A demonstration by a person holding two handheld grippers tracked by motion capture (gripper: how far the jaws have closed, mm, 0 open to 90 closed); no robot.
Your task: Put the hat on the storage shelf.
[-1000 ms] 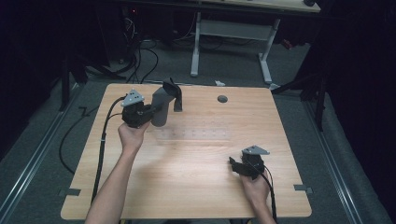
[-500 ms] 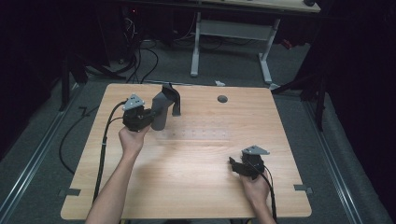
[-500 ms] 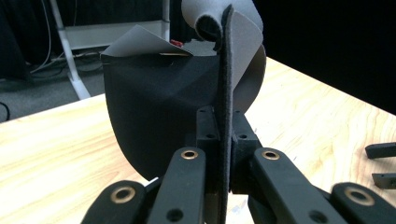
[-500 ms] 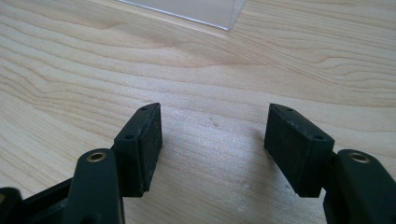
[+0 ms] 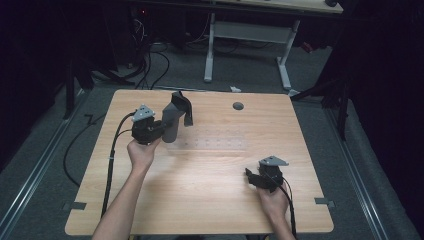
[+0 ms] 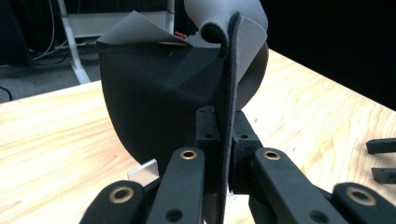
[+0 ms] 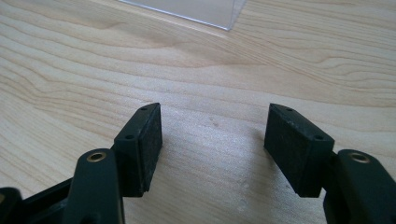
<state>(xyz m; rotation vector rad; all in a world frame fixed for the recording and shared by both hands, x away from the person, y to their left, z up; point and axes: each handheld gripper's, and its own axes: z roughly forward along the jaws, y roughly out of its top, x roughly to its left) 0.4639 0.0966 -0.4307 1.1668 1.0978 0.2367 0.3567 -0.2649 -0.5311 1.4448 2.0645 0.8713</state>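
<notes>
A floppy grey sheet (image 5: 176, 116), dark on one face, stands curled above the table's back left. My left gripper (image 5: 167, 129) is shut on its lower edge. In the left gripper view the sheet (image 6: 154, 93) runs up edge-on between the closed jaws of that gripper (image 6: 223, 135) and folds over at the top. My right gripper (image 5: 251, 176) rests low at the front right, open, with bare wood between its pads (image 7: 212, 140). A clear flat plate (image 5: 215, 142) lies mid-table; its corner (image 7: 187, 9) sits just ahead of the right gripper.
The wooden table (image 5: 200, 200) has a round grey cap (image 5: 238, 106) near its back edge. A white desk frame (image 5: 250, 35) and cables (image 5: 150, 55) lie on the floor behind. My right gripper's fingers (image 6: 383, 145) show far right in the left gripper view.
My left gripper has drifted slightly toward the person with the sheet still in it. The right gripper has stayed where it was.
</notes>
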